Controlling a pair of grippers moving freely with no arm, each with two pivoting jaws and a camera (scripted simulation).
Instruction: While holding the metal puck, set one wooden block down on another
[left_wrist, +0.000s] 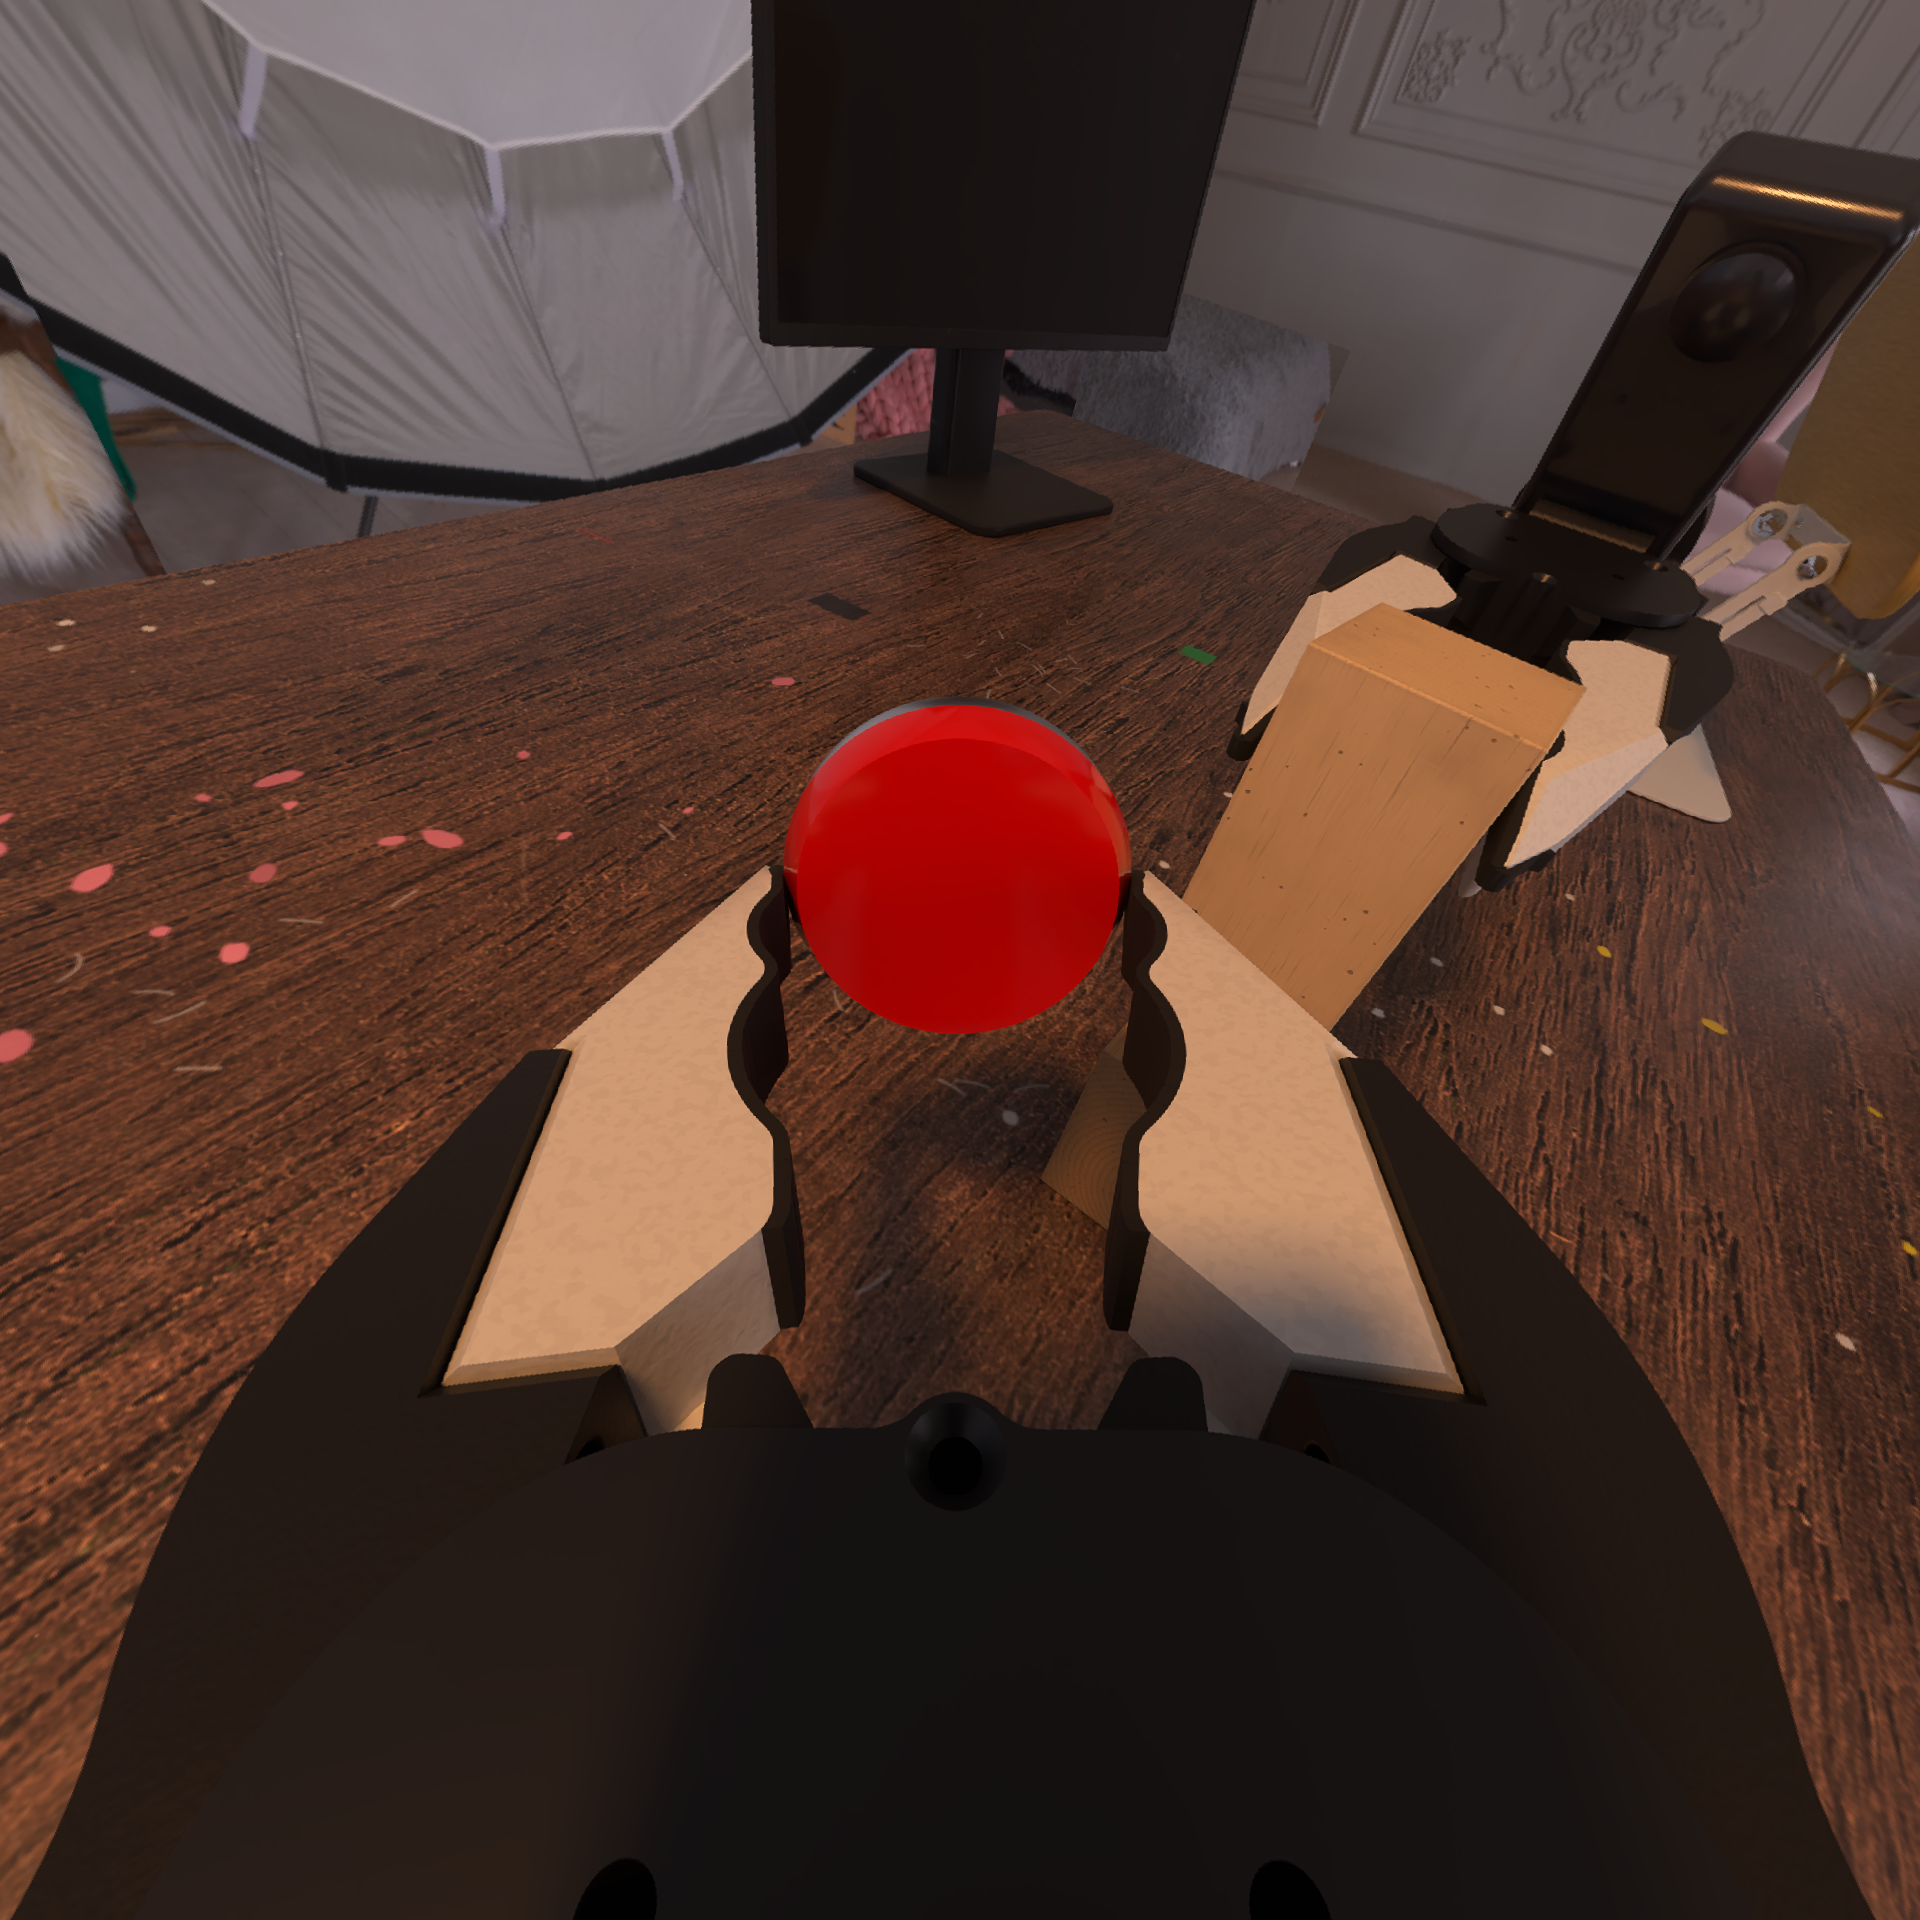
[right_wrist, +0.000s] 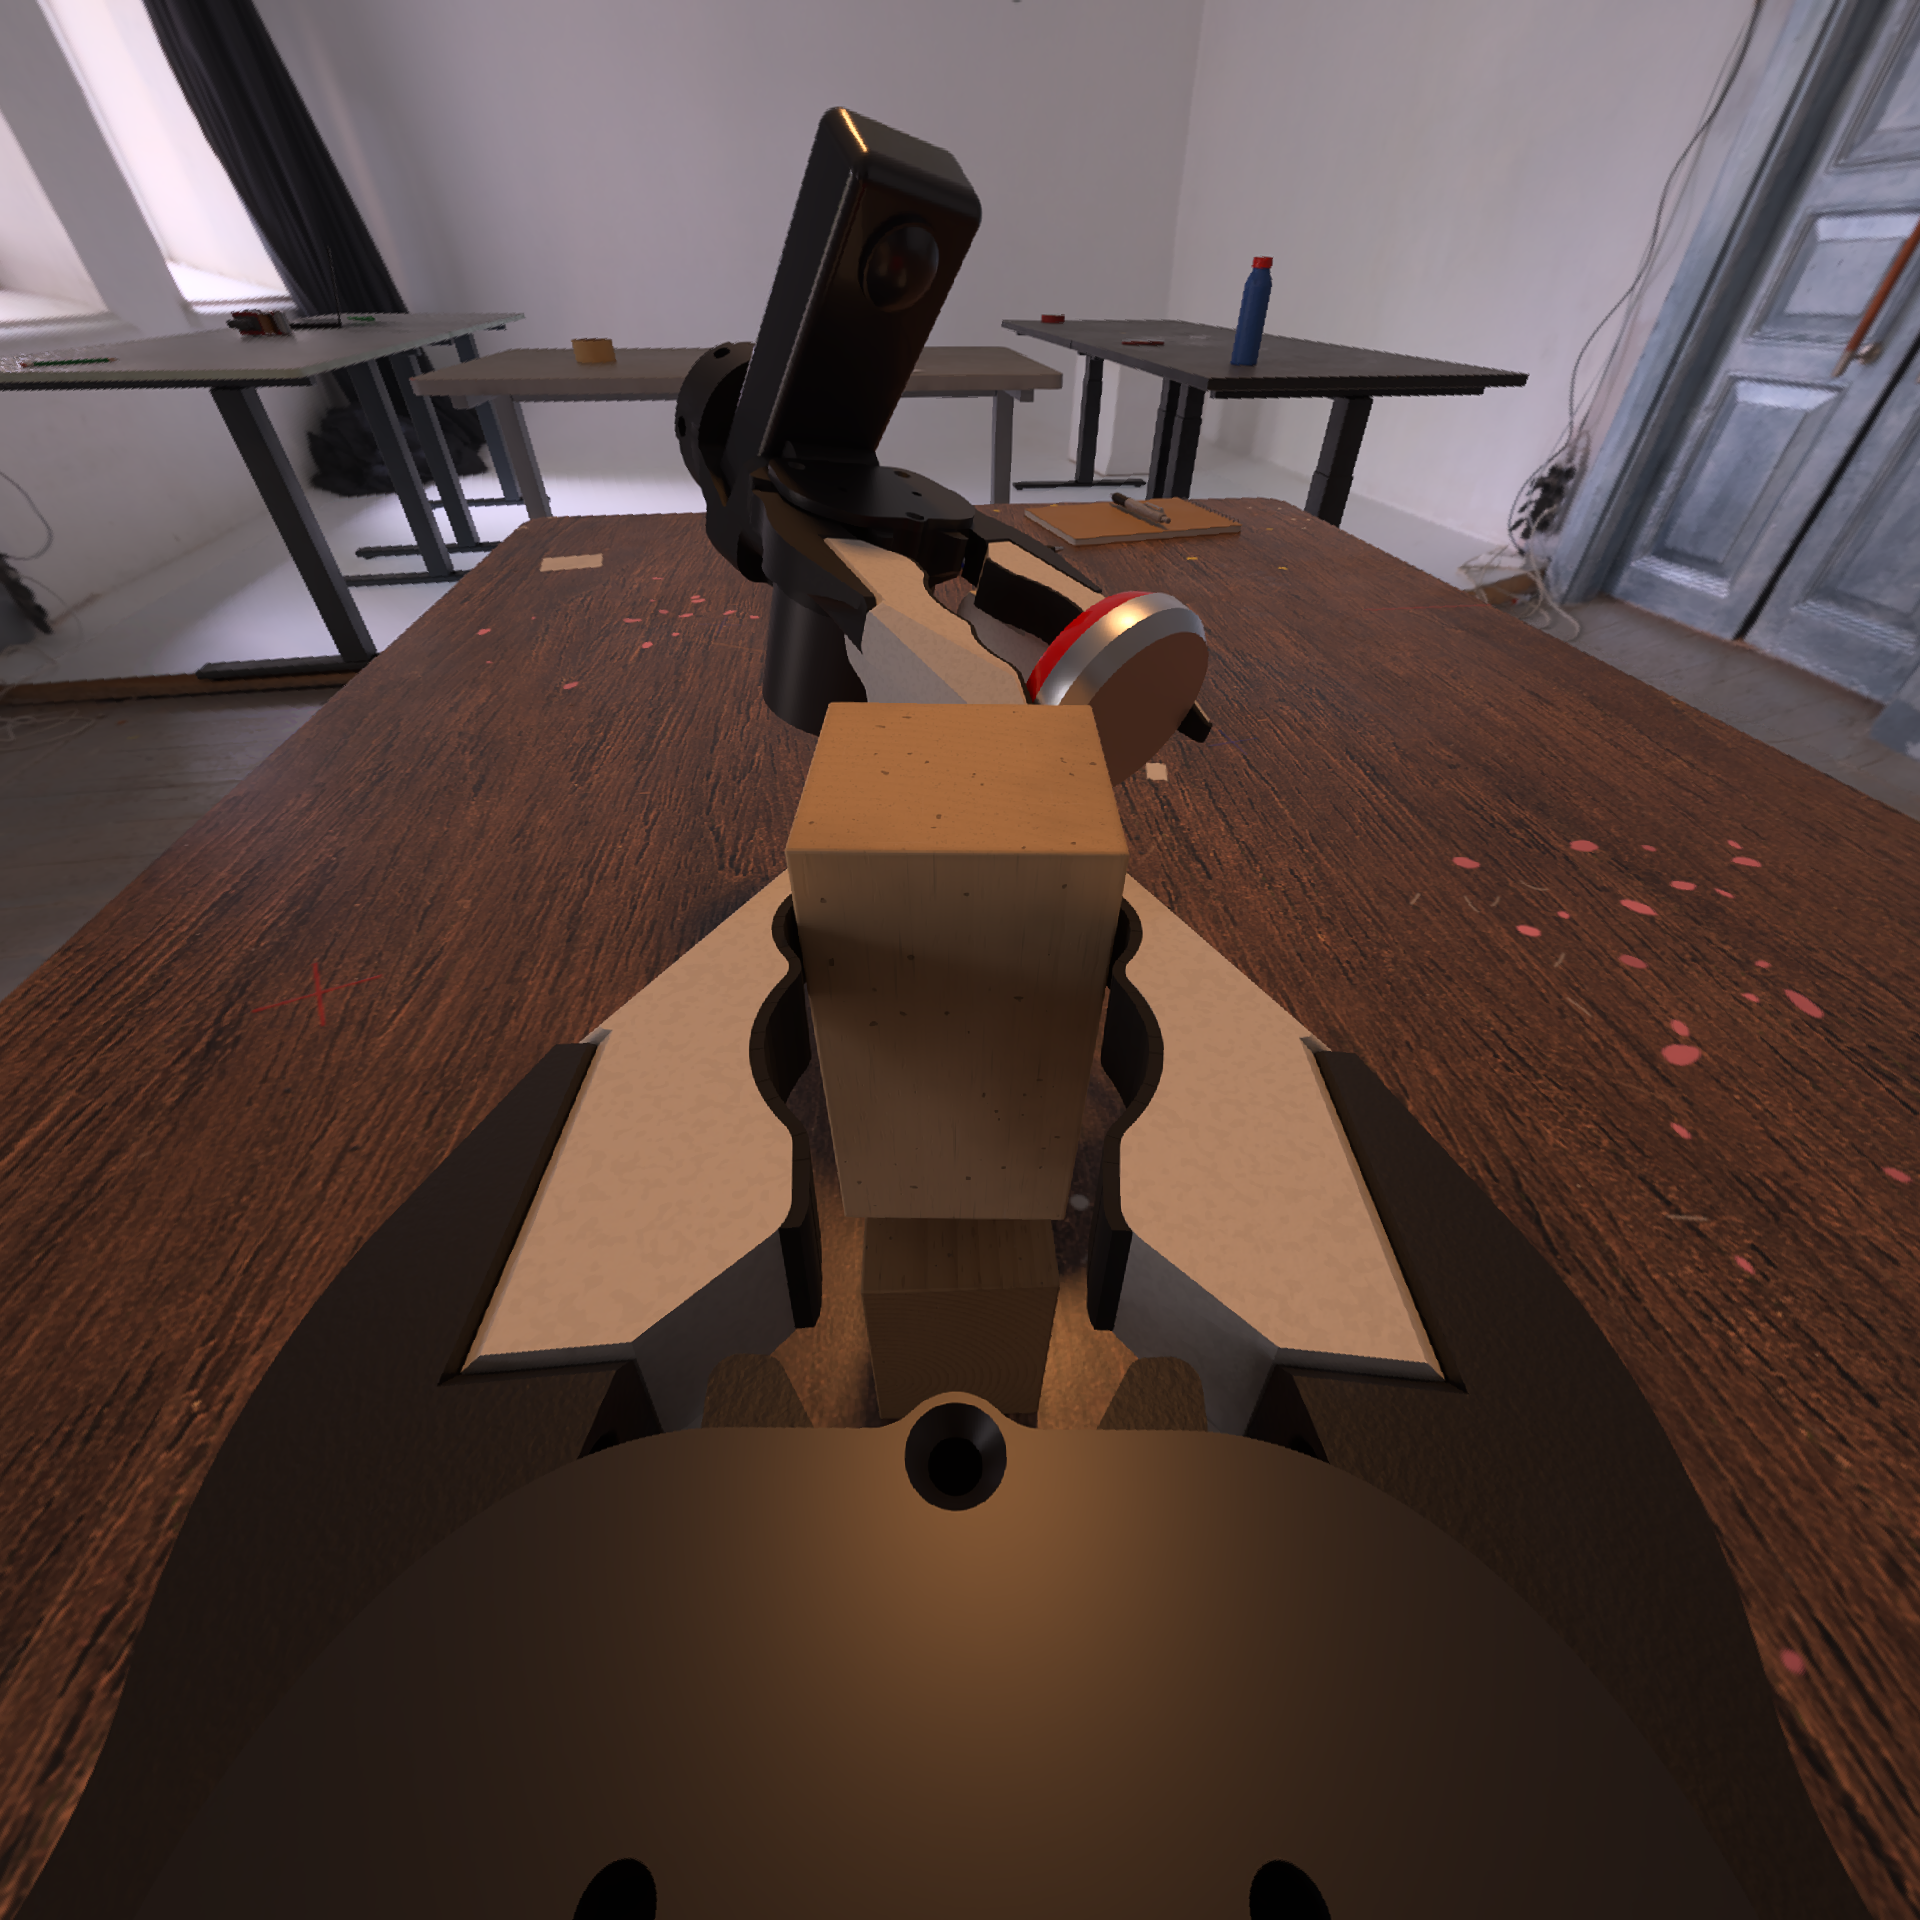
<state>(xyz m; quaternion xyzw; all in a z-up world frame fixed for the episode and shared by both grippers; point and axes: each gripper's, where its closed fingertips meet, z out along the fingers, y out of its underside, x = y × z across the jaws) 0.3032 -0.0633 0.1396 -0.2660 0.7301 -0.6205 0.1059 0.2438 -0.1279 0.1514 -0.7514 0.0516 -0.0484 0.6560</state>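
Observation:
My left gripper (left_wrist: 956, 883) is shut on the metal puck (left_wrist: 956, 925), whose red face points at the camera, held above the wooden table (left_wrist: 416, 1039). My right gripper (right_wrist: 956, 914) is shut on a tall light wooden block (right_wrist: 956, 997), held upright. A second wooden block (right_wrist: 951, 1330) stands on the table directly under it; I cannot tell whether they touch. In the left wrist view the right gripper (left_wrist: 1371, 805) and its block (left_wrist: 1382, 800) are at the right, and the lower block (left_wrist: 1091, 1153) peeks from behind my right finger. The right wrist view shows the left gripper (right_wrist: 1117, 696) with the puck (right_wrist: 1117, 629) just beyond the block.
A black monitor (left_wrist: 977, 166) on a stand is at the table's far edge. A notebook with a pen (right_wrist: 1132, 520) lies at the opposite end. Pink paint specks (left_wrist: 260, 862) dot the tabletop. Other tables, one with a blue bottle (right_wrist: 1252, 312), stand beyond.

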